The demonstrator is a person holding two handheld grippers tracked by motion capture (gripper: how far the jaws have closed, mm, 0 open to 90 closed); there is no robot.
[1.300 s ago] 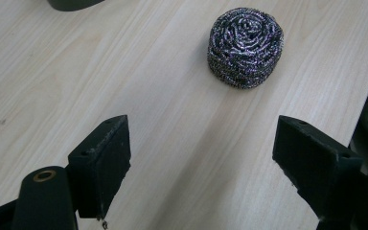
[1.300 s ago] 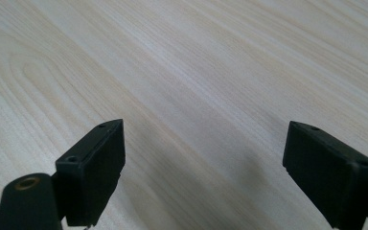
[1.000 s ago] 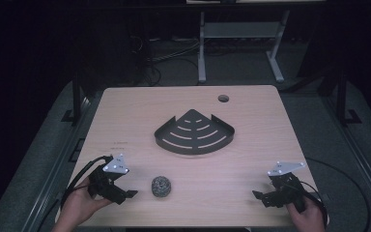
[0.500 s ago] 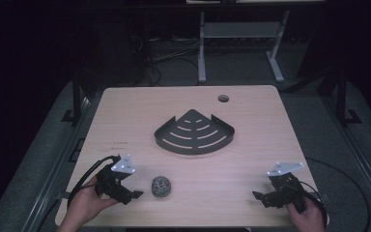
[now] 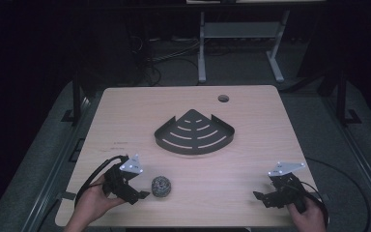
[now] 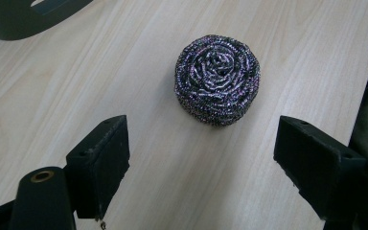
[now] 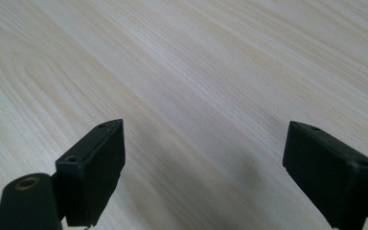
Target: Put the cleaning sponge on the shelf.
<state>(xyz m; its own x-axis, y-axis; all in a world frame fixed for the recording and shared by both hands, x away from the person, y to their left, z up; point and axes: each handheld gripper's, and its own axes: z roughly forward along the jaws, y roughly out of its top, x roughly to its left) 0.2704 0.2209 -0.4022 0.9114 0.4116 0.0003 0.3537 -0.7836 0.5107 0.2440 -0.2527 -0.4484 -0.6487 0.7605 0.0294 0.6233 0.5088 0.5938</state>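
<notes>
Looking past my left gripper (image 6: 201,158), jaws apart, I judge the steel scourer (image 6: 217,79) just ahead light, springy and best pinched across its round sides, my right gripper (image 7: 203,158) spread over bare smooth table (image 5: 125,111), the slotted corner tray (image 5: 194,133) beyond, dim room behind.

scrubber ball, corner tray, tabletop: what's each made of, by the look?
Scrubber ball: coiled metal wire, likely steel; shiny strands with a purplish glint. Corner tray: dark with a matte finish and cut slots; could be coated metal or plastic. Tabletop: pale wood grain, smooth; the even pattern suggests laminate rather than solid wood, not certain.
</notes>
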